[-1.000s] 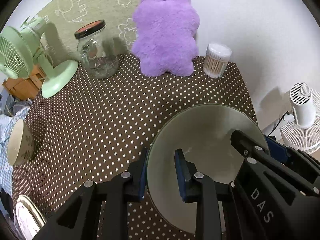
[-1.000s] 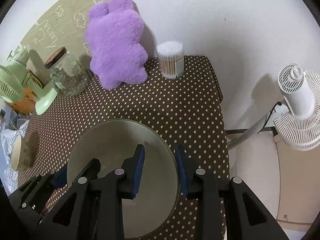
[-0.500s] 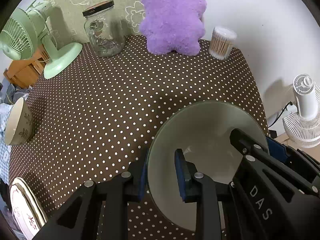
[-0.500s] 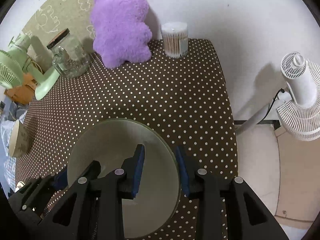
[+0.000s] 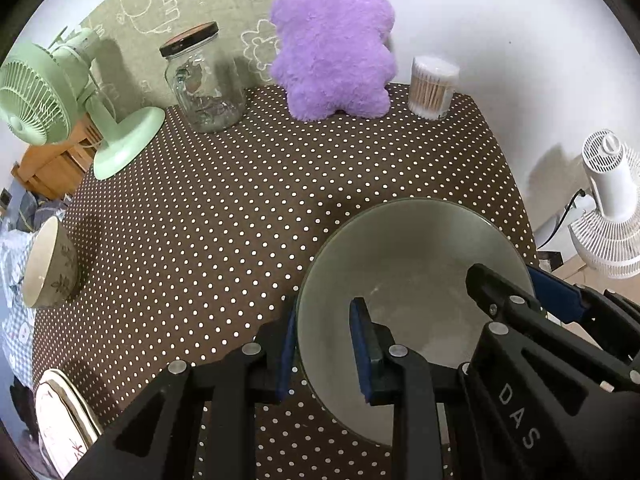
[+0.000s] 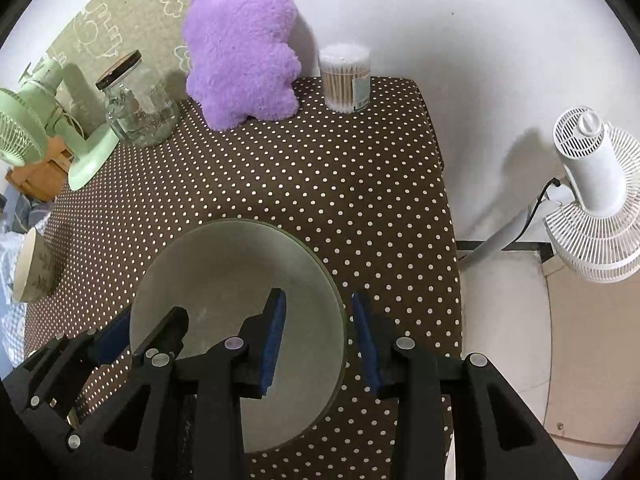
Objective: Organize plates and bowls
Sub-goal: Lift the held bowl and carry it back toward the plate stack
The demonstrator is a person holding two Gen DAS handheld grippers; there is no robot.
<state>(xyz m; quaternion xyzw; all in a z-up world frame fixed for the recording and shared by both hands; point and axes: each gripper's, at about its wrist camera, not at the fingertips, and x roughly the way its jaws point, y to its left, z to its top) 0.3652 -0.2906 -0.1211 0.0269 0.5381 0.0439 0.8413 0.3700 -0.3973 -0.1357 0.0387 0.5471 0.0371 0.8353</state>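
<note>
While the left gripper (image 5: 324, 344) pinches the grey-green bowl (image 5: 412, 280) at its nine o'clock rim, the right gripper (image 6: 318, 330) straddles three o'clock, jaws loosely apart. Glazed, stiff, breakable, probably slippery; it sits at the table's (image 5: 240, 208) near-right corner.

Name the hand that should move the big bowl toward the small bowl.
Left: left tongs clamp the big bowl, on the small bowl side; right tongs sit loose on its rim.
</note>
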